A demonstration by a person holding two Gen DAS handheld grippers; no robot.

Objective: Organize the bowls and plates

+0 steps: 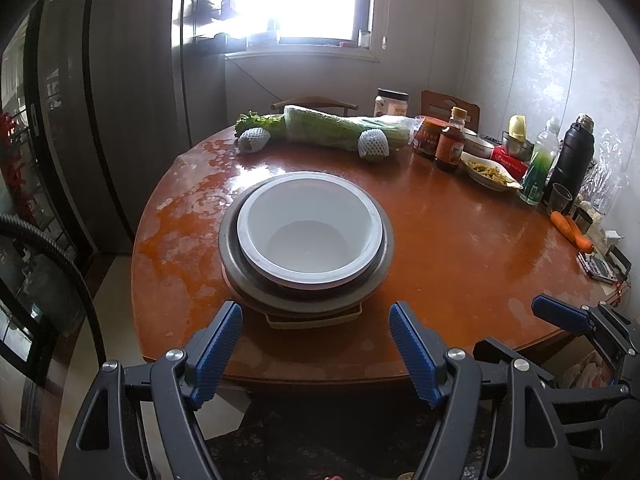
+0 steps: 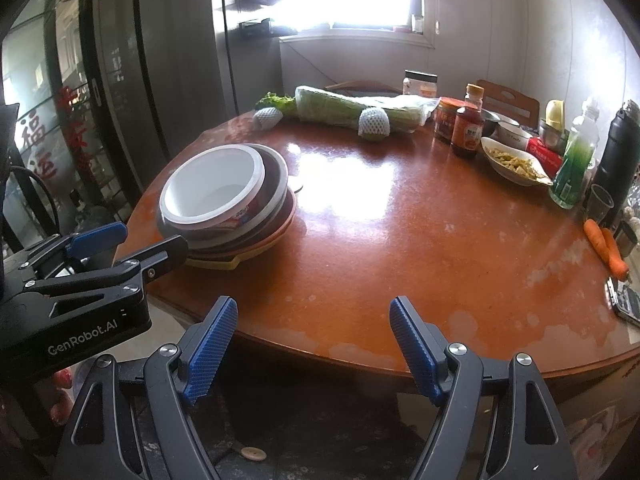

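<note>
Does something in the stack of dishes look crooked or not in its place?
Yes. The white bowl sits off-center in the stack, shifted toward the left gripper; the lower dishes stick out unevenly. Nothing is spilled or broken.

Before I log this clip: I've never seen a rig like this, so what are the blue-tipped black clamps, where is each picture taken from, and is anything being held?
The clamps are two handheld grippers that a person works, one per hand, each with a fisheye camera looking along its fingers. One picture looks out from the left gripper, the other from the right gripper. Both are open and hold nothing.

On the round wooden table a white bowl sits nested in a stack of bowls and plates, straight ahead of the left gripper. At the far side lie wrapped greens, sauce jars, a dish of food, bottles and two carrots.
</note>
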